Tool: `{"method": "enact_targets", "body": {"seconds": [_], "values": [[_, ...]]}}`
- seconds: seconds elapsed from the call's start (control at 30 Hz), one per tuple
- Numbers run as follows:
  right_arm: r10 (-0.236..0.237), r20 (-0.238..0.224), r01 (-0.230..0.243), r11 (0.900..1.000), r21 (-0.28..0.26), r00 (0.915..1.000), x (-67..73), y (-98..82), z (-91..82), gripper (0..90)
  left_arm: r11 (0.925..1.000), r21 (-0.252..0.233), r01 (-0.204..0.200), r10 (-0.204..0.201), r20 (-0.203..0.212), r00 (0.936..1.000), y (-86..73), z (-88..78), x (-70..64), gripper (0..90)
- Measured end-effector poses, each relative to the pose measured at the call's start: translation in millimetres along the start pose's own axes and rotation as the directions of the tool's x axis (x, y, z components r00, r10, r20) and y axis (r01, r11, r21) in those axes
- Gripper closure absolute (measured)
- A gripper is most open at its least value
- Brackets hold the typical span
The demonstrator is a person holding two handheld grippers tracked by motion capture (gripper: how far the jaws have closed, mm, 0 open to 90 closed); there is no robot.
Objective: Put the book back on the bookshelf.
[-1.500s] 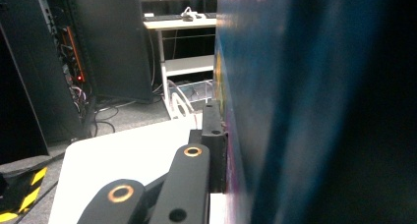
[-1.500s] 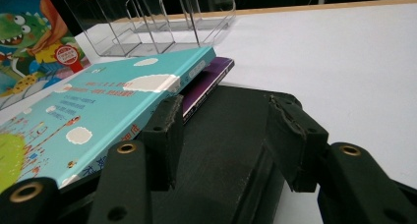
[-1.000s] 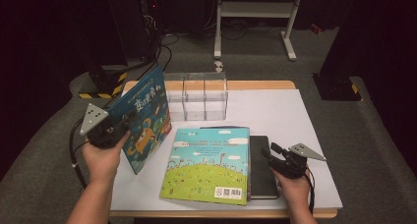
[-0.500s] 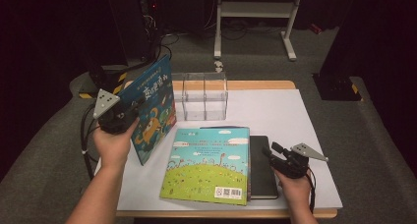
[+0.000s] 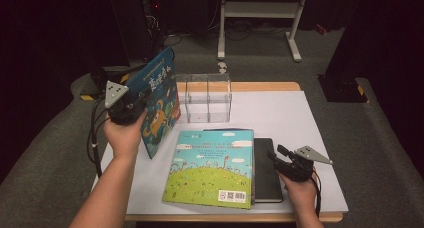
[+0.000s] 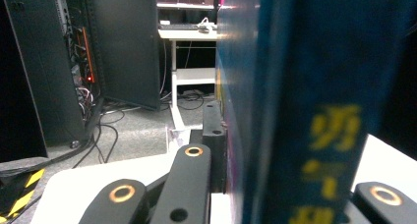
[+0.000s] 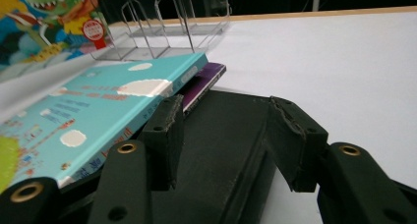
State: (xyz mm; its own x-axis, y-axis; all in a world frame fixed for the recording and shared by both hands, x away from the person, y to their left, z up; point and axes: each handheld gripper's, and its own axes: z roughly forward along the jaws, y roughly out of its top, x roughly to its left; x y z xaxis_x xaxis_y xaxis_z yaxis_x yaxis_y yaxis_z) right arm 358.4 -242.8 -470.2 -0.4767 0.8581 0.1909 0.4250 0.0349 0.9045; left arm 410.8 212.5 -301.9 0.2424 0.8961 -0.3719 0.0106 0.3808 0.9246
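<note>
blue book (image 6: 314,106) close up in the left gripper view, blurred, cut by top and bottom edges. black notebook (image 5: 266,169) mostly hidden under teal picture book (image 5: 212,168). purple book (image 7: 202,84) barely peeks out beneath, centre of the right gripper view.

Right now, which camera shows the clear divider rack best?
The high view: the clear divider rack stands whole at the table's far edge, beside the blue book. The right gripper view catches it low and partial behind the stacked books. In the left gripper view I cannot make it out.
</note>
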Motion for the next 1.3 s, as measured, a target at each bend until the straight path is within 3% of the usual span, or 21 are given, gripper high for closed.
{"method": "enact_targets", "body": {"seconds": [0.2,0.3,0.4,0.7,1.3], "values": [[-0.067,0.04,0.067,0.998,0.006,0.9969,0.1,1.1,-3.3,48.0,0.9998,-0.016,-0.007,0.007,-0.011,0.9999,1.5,8.7,-0.6,82.9],[-0.106,0.074,0.107,0.994,-0.006,0.9916,-1.2,-1.5,-5.4,47.6,0.9999,-0.017,0.001,-0.002,-0.016,0.9999,0.9,13.6,0.9,83.0],[-0.135,0.125,0.134,0.991,0.021,0.9829,0.6,-3.3,-5.7,42.5,0.9999,-0.016,0.004,-0.005,-0.024,0.9997,0.6,17.9,1.8,82.9],[-0.114,0.108,0.112,0.993,0.024,0.9876,0.0,-8.4,-6.4,39.5,0.9996,-0.025,-0.012,0.011,-0.057,0.9983,-3.9,34.1,0.7,83.0],[-0.063,0.092,0.063,0.998,-0.004,0.9938,-7.2,-8.0,-12.3,40.6,0.9985,-0.019,-0.052,0.05,-0.072,0.9961,-16.3,80.3,-5.3,83.0]]}}
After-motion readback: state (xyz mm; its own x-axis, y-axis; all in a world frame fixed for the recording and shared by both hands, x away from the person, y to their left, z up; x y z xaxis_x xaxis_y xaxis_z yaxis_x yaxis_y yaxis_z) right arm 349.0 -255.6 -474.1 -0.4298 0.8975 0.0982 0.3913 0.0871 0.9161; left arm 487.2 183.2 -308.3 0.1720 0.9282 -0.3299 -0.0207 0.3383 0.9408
